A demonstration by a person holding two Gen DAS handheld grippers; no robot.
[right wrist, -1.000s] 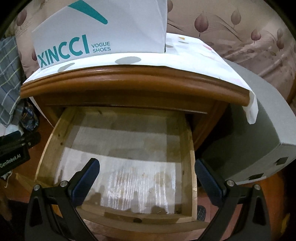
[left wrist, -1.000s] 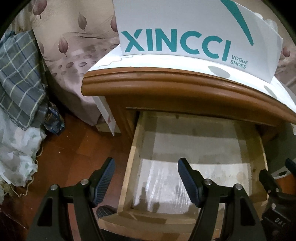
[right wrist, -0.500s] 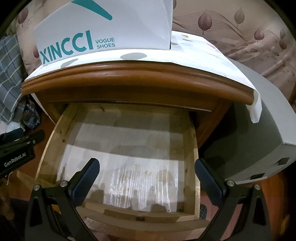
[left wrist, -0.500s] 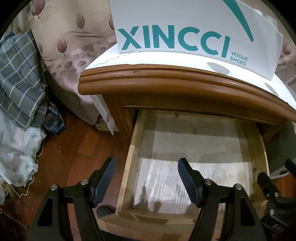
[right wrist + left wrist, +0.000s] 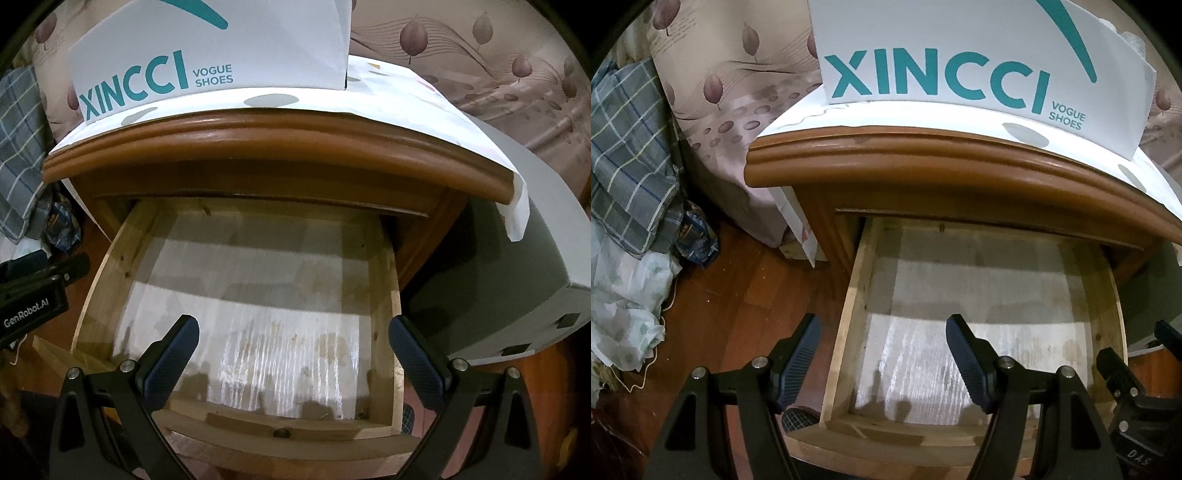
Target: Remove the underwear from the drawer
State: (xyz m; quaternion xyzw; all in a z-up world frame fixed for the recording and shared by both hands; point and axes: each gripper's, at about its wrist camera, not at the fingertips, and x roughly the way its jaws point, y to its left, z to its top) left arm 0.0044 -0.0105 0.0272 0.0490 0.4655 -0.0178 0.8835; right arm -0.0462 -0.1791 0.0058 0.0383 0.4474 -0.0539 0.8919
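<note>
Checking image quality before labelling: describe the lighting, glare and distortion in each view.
Left wrist: fisheye bends the nightstand edge; shoe box brightly lit; drawer back shadowed. Right wrist: glare streaks the drawer liner; dark vignette corners.

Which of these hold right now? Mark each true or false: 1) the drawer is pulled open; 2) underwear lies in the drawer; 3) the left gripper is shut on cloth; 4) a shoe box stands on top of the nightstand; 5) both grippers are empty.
1) True. The drawer is pulled out from the nightstand.
2) False. Only the drawer's bare, stained bottom shows; no underwear is visible.
3) False. The left gripper has its jaws apart with nothing between them.
4) True. The white shoe box stands on the paper-covered top.
5) True. The right gripper is open and empty too.
</note>
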